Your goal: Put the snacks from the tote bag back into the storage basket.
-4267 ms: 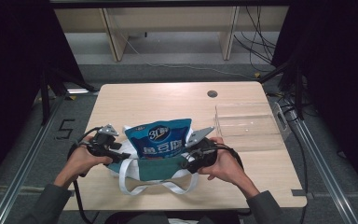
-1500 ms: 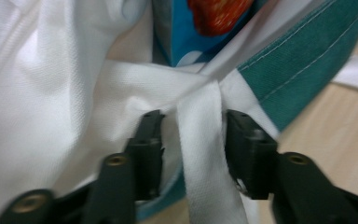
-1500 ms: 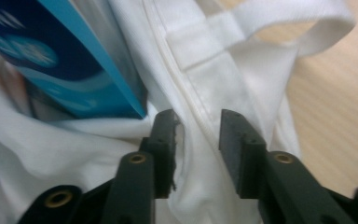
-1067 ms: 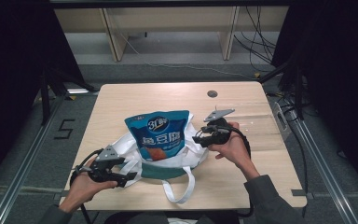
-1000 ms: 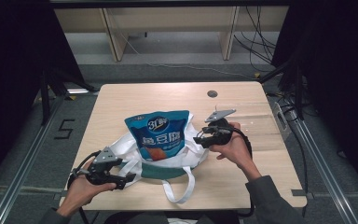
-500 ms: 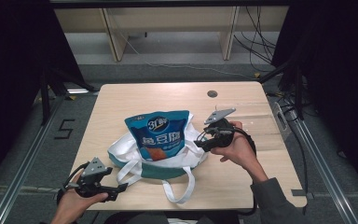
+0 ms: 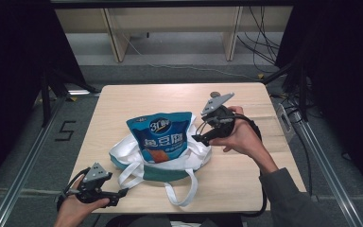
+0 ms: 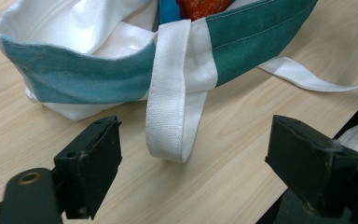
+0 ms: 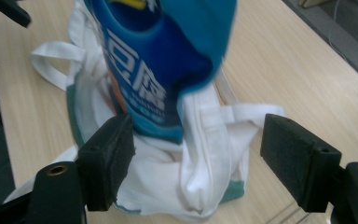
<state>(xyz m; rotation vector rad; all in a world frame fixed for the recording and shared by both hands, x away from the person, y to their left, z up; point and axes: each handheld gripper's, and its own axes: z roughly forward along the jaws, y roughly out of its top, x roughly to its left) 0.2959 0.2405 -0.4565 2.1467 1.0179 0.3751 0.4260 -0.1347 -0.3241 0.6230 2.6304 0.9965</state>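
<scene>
At the left of the high view, the left gripper (image 7: 119,193) sits at the near edge of the wooden table (image 7: 123,101), held in the person's left hand (image 7: 75,210). Its jaws stand spread and grip nothing. In the left gripper view, the jaws flank a white handle loop (image 8: 170,112) that lies flat on the tabletop; neither pad touches it.

On the floor to the left of the table, a black figure "5" (image 7: 64,130) is marked.

At the table's centre lies the tote bag (image 7: 170,166), white cloth with a teal band along its mouth and white webbing handles. It is slumped and creased, its mouth facing the near edge. In the left gripper view the teal band (image 8: 79,77) shows stitched hems, and one handle is sewn over it.

The snack pouch (image 7: 161,136) stands partly inside the tote bag, its upper half projecting toward the far side. It is glossy blue with a lighter blue top seal. The print reads "3口" style lettering in a white-edged emblem at the top, with large white Chinese characters below it and a red-orange food picture at the bottom. The exact characters are not legible enough to transcribe with certainty.

To the right, the right gripper (image 7: 198,139) is held in the right hand (image 7: 241,137) just beside the pouch and above the bag's right edge. Its jaws have just been opening and stand wide apart. In the right gripper view, the pouch and bag rim lie between them, with no pad pressing on either.
</scene>
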